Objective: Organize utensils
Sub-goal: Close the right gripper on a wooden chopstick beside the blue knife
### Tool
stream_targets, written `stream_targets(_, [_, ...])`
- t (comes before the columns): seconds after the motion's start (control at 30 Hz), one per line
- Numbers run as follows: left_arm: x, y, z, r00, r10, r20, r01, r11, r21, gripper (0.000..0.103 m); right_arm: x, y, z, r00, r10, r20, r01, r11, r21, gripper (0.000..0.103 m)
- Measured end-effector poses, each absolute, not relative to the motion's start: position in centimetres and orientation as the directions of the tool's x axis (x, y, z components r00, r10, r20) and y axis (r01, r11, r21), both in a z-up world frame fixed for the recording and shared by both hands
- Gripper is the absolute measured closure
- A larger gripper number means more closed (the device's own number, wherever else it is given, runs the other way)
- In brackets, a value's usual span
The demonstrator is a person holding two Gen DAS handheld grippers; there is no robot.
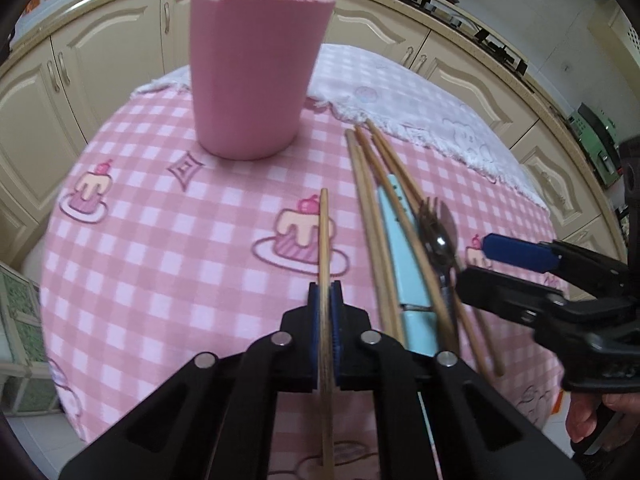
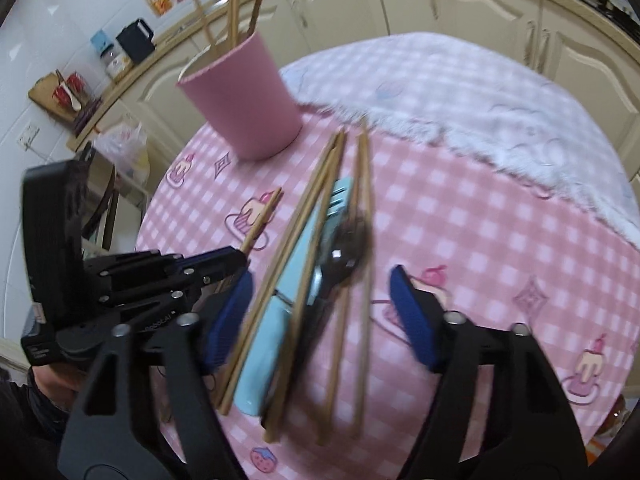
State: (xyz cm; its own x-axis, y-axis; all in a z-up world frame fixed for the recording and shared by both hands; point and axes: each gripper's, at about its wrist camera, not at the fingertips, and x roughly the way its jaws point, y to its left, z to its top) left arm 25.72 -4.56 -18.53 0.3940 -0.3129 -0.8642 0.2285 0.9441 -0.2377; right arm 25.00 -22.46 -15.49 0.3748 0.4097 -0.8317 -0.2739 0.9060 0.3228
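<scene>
My left gripper [image 1: 325, 300] is shut on a single wooden chopstick [image 1: 324, 236], which points toward the pink cup [image 1: 248, 80]. Several chopsticks stand in that cup. To the right lies a pile of loose chopsticks [image 1: 370, 208] with a light-blue-handled fork [image 1: 404, 264] and a metal spoon [image 1: 438, 240]. In the right wrist view my right gripper [image 2: 320, 320] straddles this pile, its blue pads wide apart on either side of the chopsticks [image 2: 316, 200], the blue handle [image 2: 272, 328] and the spoon [image 2: 340, 264]. The left gripper [image 2: 236, 258] sits just left of it.
The round table wears a pink checked cloth [image 1: 160, 260], with a white fluffy cloth [image 1: 400, 88] over its far side. Cream kitchen cabinets [image 1: 80, 60] curve behind. A person's hand [image 1: 588, 420] holds the right gripper at the table's near right edge.
</scene>
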Motion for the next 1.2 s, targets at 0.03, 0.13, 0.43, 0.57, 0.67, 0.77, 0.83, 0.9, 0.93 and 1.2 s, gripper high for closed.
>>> stream_targets(0.03, [25.7,-4.4,-18.5,0.395,-0.303,-0.867,0.236,0.946,-0.223,0.098,25.1,-22.1,-15.6,0.370,0.408,-0.835,-0.277,0.906,0.320,0.060])
stream_targets(0.13, [25.6,-4.3,-18.5,0.394,-0.279,-0.876,0.269,0.946,-0.180,0.097,25.5,-20.8,-15.6,0.355,0.397,-0.846,-0.289,0.907,0.304,0.069])
stream_targets(0.43, [26.5,-5.6,-18.3,0.360,-0.233,-0.903,0.391,0.917,-0.080,0.095,27.5,-19.2,-16.3,0.314,0.311,-0.897,-0.284,0.932,0.223,0.084])
stream_targets(0.57, [27.0,-5.6,-18.3,0.324,-0.247,-0.913,0.430,0.898,-0.091,0.095,28.0,-18.7,-16.6,0.313,0.270,-0.911,-0.292,0.940,0.178,0.093])
stream_targets(0.67, [27.0,-5.6,-18.3,0.303,-0.249,-0.920,0.454,0.886,-0.091,0.095,28.3,-18.1,-16.7,0.304,0.231,-0.924,-0.313,0.941,0.132,0.093])
stream_targets(0.77, [27.2,-6.0,-18.2,0.273,-0.239,-0.932,0.481,0.873,-0.083,0.093,28.7,-17.8,-16.7,0.291,0.203,-0.935,-0.327,0.940,0.103,0.093])
stream_targets(0.83, [27.3,-6.3,-18.2,0.247,-0.234,-0.940,0.504,0.860,-0.082,0.089,28.9,-17.9,-16.8,0.283,0.197,-0.939,-0.329,0.939,0.098,0.093])
stream_targets(0.9, [27.2,-6.7,-18.2,0.239,-0.227,-0.944,0.523,0.849,-0.072,0.086,29.0,-17.8,-16.8,0.280,0.191,-0.941,-0.334,0.938,0.091,0.093])
stream_targets(0.93, [27.1,-6.9,-18.2,0.243,-0.220,-0.945,0.532,0.845,-0.059,0.087,29.1,-17.7,-16.8,0.283,0.187,-0.941,-0.340,0.937,0.084,0.093])
stream_targets(1.2, [26.7,-6.8,-18.4,0.289,-0.233,-0.929,0.517,0.854,-0.053,0.098,28.7,-18.9,-16.2,0.306,0.284,-0.909,-0.314,0.931,0.185,0.097])
